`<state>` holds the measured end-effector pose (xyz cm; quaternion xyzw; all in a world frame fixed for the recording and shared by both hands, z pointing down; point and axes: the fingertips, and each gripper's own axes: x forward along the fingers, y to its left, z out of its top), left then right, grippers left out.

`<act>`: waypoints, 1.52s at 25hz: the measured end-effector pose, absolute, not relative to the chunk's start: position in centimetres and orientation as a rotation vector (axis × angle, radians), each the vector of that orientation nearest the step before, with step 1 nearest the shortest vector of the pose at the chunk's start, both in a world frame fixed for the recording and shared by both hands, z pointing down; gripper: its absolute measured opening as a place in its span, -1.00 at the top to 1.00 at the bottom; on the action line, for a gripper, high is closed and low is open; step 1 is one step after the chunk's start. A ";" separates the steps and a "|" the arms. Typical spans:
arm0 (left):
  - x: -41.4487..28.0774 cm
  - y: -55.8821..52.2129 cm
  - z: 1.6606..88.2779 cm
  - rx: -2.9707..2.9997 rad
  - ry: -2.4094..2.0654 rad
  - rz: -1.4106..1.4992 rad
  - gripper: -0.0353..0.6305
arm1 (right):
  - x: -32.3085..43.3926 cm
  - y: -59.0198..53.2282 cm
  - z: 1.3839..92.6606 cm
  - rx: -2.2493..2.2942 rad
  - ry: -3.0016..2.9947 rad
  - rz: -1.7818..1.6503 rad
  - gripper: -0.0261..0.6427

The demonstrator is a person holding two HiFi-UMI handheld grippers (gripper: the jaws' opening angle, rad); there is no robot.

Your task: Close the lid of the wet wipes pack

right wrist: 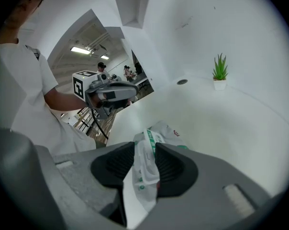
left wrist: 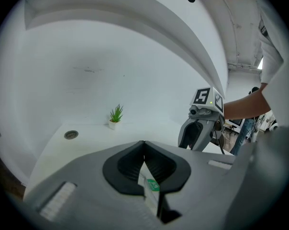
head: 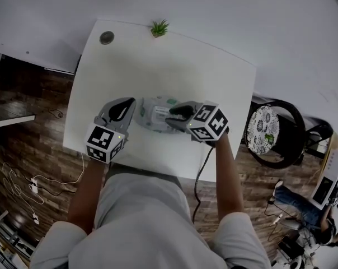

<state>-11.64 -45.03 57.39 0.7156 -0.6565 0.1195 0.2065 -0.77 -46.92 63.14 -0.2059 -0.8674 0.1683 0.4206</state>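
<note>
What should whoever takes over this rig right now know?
Left gripper: shut on the pack's left edge.
Right gripper: shut on the pack's right end, around what looks like the lid.
The pack lies on the table near its front edge, between the two grippers.
Done: both grips taken.
Left: I can't tell whether the lid is fully shut. Probably press it down, then release.

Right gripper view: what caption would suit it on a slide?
The right gripper pinches a soft white-and-green wet wipes pack on a white table, a small green potted plant behind.
</note>
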 end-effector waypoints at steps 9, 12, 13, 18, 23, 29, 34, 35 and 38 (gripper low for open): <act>-10.0 -43.0 56.8 2.014 -1.829 0.347 0.90 | 0.1 -44.2 64.9 -0.433 -2.202 0.445 0.50; -10.0 -42.4 56.8 2.010 -1.837 0.351 0.90 | 0.2 -43.8 65.8 -0.390 -2.202 0.419 0.50; -9.9 -42.3 56.8 2.009 -1.839 0.352 0.90 | 0.2 -43.7 66.1 -0.376 -2.198 0.403 0.50; -9.4 -41.6 56.8 2.010 -1.841 0.351 0.90 | 0.4 -43.1 67.6 -0.324 -2.162 0.292 0.50; -9.4 -41.4 56.8 2.009 -1.848 0.347 0.90 | 0.3 -43.0 68.0 -0.301 -2.139 0.266 0.50; -9.4 -41.5 56.6 2.012 -1.850 0.344 0.90 | 0.1 -43.0 67.9 -0.274 -2.134 0.232 0.55; -9.4 -41.3 56.0 2.028 -1.855 0.339 0.90 | 0.2 -43.0 67.7 -0.242 -2.162 0.206 0.55; -9.5 -41.2 55.8 2.030 -1.859 0.336 0.90 | 0.3 -42.9 67.5 -0.227 -2.177 0.194 0.55; -9.8 -40.6 55.0 2.043 -1.863 0.325 0.90 | 0.4 -43.1 66.0 -0.133 -2.268 0.168 0.55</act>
